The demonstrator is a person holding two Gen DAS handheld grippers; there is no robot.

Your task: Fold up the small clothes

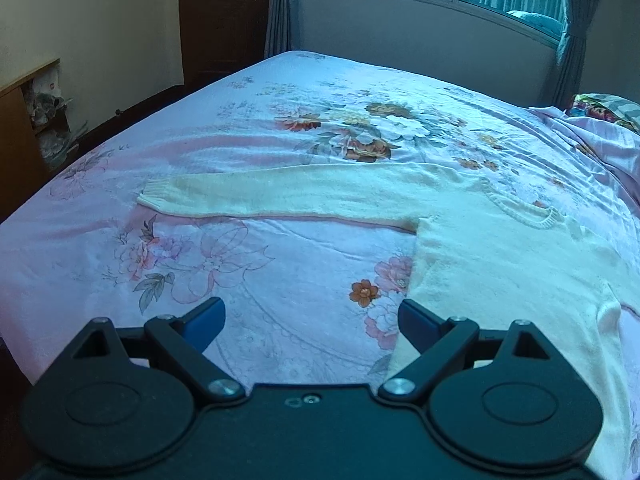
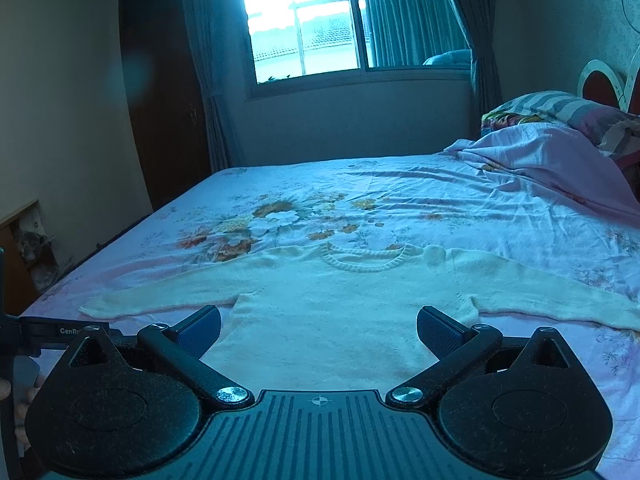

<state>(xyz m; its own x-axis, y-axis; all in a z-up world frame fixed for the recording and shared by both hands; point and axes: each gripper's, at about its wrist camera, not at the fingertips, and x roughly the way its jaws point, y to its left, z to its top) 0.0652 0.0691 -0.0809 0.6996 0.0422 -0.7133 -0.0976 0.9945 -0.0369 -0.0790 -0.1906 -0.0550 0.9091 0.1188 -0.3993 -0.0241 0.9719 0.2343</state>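
A cream knitted sweater [image 2: 320, 312] lies flat on the bed, front up, neck away from me, both sleeves spread out sideways. In the left wrist view the sweater [image 1: 500, 248] fills the right side and its left sleeve [image 1: 260, 194] stretches to the left. My left gripper [image 1: 310, 322] is open and empty, above the sheet beside the sweater's left edge. My right gripper [image 2: 319, 330] is open and empty, over the sweater's lower body.
The bed has a pink floral sheet [image 1: 248, 264]. A bunched pink blanket [image 2: 552, 152] and pillows [image 2: 560, 110] lie at the right. A wooden shelf [image 1: 28, 120] stands left of the bed. A window [image 2: 344, 20] and curtains are behind. Part of the left gripper's body [image 2: 48, 332] shows in the right wrist view.
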